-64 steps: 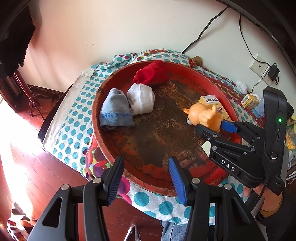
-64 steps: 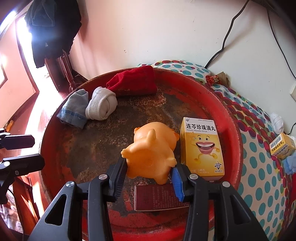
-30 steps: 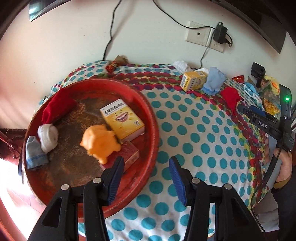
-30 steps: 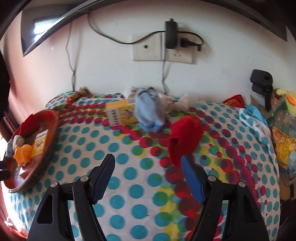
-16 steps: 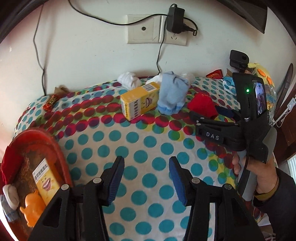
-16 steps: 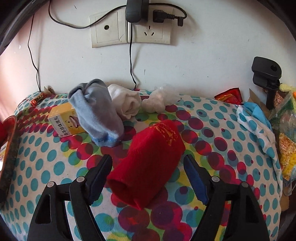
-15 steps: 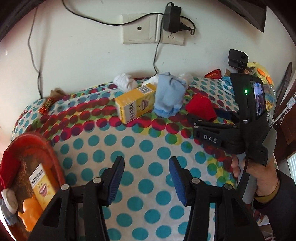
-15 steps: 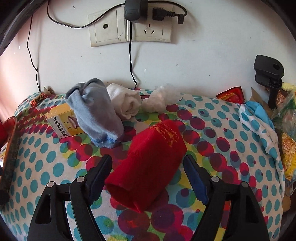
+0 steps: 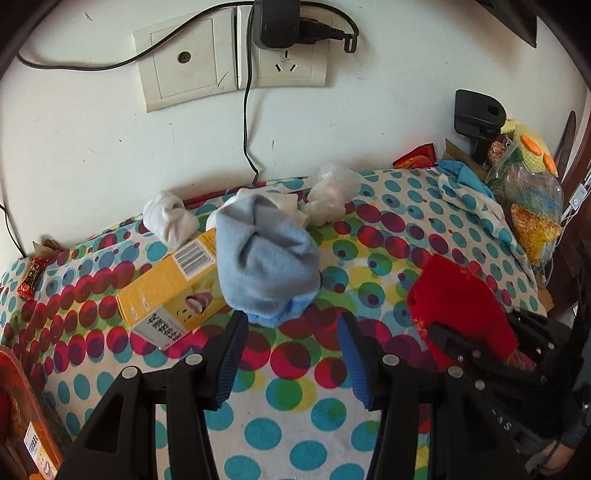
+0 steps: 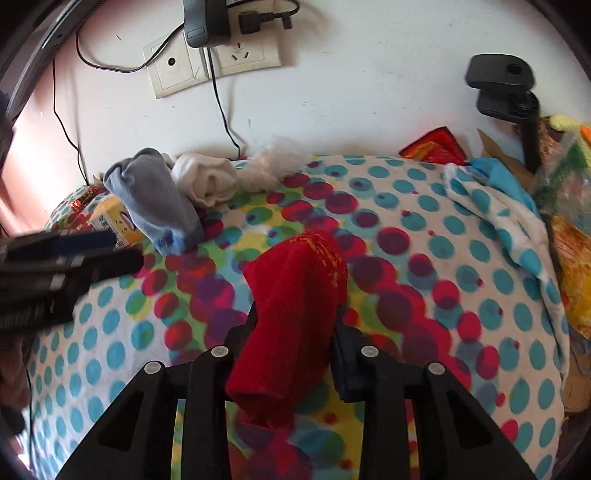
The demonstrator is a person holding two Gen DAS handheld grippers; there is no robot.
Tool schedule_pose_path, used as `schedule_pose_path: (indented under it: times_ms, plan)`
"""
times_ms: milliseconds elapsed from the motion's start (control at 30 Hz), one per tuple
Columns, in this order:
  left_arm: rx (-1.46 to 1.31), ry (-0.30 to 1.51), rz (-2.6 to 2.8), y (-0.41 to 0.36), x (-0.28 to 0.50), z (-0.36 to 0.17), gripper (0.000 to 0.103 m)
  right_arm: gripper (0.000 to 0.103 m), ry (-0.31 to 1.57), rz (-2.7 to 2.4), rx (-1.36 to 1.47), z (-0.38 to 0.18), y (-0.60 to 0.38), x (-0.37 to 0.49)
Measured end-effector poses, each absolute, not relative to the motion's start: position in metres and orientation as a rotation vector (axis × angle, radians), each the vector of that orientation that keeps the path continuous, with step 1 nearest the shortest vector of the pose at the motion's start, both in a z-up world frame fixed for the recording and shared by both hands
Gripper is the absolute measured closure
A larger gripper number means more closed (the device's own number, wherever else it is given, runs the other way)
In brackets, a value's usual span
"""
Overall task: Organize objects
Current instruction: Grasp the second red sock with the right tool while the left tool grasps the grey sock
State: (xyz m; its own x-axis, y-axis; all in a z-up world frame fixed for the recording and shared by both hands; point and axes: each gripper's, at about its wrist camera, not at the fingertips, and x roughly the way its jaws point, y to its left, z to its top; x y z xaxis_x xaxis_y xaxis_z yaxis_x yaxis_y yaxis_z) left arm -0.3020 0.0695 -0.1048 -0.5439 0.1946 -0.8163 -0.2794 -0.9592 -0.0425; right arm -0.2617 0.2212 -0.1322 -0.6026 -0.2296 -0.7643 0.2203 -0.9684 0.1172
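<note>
My right gripper [image 10: 295, 325] is shut on a red rolled sock [image 10: 291, 314], which sticks up between its fingers; the sock also shows in the left wrist view [image 9: 461, 306]. My left gripper [image 9: 290, 343] is open and empty, just in front of a light blue rolled sock [image 9: 264, 258] that leans on a yellow medicine box [image 9: 170, 291]. The blue sock [image 10: 159, 199] and the box [image 10: 110, 221] also show at the left in the right wrist view. White rolled socks [image 9: 168, 218] [image 10: 207, 181] lie by the wall.
A polka-dot cloth [image 9: 295, 424] covers the table. The red tray's rim [image 9: 14, 387] is at the far left edge. Wall sockets with a charger and cable [image 9: 273, 26] hang above. A black clamp [image 9: 478, 118], bags and a blue cloth [image 10: 491, 192] crowd the right side.
My right gripper has shut on the red sock. My left gripper has moved closer to the blue sock and yellow box; the red tray has slid nearly out of its view.
</note>
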Motion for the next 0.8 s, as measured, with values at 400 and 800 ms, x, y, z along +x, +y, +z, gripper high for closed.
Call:
schedule_pose_path:
  times_ms: [400,800]
  plan:
    - [-1.291,0.079,2.550,0.085,-0.331,-0.106,0.052,0.072,-0.008,-2.599,1.257,-0.132,0.221,-0.267]
    - [-1.343,0.037,2.510,0.083,-0.330,-0.115,0.099,0.070,0.022,-2.599,1.263,-0.132,0.219,-0.267]
